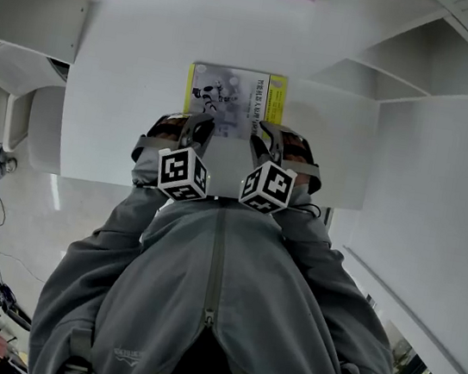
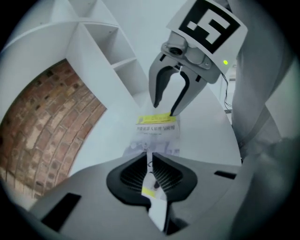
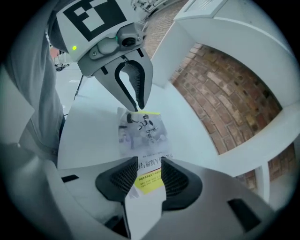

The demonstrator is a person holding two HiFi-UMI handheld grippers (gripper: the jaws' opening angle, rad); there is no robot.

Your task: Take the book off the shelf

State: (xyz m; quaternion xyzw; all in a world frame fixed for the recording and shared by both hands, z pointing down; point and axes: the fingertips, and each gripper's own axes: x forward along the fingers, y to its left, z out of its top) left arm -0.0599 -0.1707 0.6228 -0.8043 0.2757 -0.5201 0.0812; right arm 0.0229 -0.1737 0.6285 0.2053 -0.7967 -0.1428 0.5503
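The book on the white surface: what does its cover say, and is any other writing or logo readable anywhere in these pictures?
Title lines on the book cover: Chinese characters, too blurred to read.
Small print on the yellow strip of the cover: unreadable.
The jacket logo: too small to read.
No other words show, so nothing can be quoted.

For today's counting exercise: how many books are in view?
1: a thin white-and-yellow paper book over the white flat surface, its near edge between the jaws of the left gripper and right gripper. The white shelf compartments are only partly visible, so others may be hidden.
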